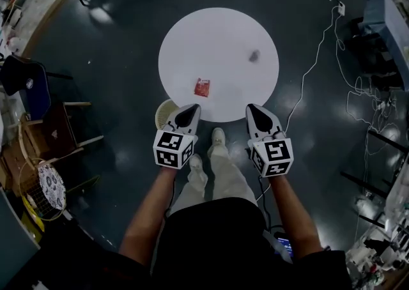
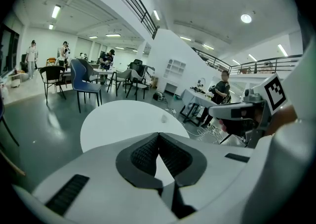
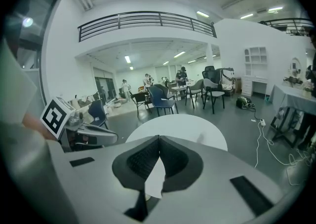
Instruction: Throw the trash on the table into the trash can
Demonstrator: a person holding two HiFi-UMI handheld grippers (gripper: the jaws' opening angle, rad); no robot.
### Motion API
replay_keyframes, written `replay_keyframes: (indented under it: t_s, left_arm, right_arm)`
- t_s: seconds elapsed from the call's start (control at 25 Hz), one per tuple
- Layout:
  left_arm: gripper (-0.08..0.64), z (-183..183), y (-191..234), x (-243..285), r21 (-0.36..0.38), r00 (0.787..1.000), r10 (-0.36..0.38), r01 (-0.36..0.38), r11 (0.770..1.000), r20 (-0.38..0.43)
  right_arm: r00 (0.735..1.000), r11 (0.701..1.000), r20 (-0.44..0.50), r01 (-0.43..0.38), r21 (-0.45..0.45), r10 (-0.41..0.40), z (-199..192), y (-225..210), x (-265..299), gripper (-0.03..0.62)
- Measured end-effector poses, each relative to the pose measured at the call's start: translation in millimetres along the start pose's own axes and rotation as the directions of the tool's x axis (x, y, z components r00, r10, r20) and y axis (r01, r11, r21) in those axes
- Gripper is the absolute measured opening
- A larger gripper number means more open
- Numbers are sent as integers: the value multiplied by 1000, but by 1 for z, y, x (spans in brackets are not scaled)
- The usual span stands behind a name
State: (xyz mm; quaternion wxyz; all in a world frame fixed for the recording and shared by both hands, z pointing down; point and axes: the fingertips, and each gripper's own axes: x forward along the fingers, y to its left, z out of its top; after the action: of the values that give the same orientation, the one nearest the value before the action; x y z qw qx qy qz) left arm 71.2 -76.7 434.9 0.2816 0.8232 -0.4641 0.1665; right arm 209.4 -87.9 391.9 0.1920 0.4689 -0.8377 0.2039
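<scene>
White round bench fills top ctr of the head view, on a dark glossy floor. Red wrapper lies on it, lower-middle of the disc, near the bottom edge. Small grey scrap lies toward the disc's upper right, well apart from the wrapper. Pale mesh trash can peeks out at the bench's lower-left edge, partly covered by it. L gripper & R gripper sit side by side at the bench's bottom edge in frame, both w/ fingers together and nothing in them. White cable trails over the floor at right.

Left gripper view: dark ribbed fingers closed tip to tip, empty. Bench shows beyond them at mid-frame, w/ the grey scrap toward its right side. R gripper at right. Blue chair upper left.

Right gripper view: fingers pressed shut too, holding nothing. Bench sits above them at ctr frame, grey scrap on its right part. L gripper at left.
</scene>
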Motion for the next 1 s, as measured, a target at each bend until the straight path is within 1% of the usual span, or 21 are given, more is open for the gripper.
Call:
replay_keyframes:
  t_s: [0.2,0.44,0.68,0.84,1.0]
  left_arm:
    - [8,-8,14,23,2,1000,2,-2,1000,-28]
    - [8,-19,31,48,-5,997,1,-2,1000,-72]
    - [12,-29,42,74,-1,995,34,-35,999,-97]
    - [23,-35,50,89,15,992,70,-69,998,-108]
    - [89,-42,59,103,5,988,90,-90,996,-123]
  right_arm:
    - [1000,1000,-26,15,3,-15,-10,-10,16,17]
    - [999,1000,-50,4,14,-4,-19,-15,35,18]
    - [998,1000,-68,-17,19,19,-31,-22,53,18]
    - [997,999,-70,-15,32,17,-36,-28,66,17]
    - [997,999,-71,-29,44,32,-40,-26,80,18]
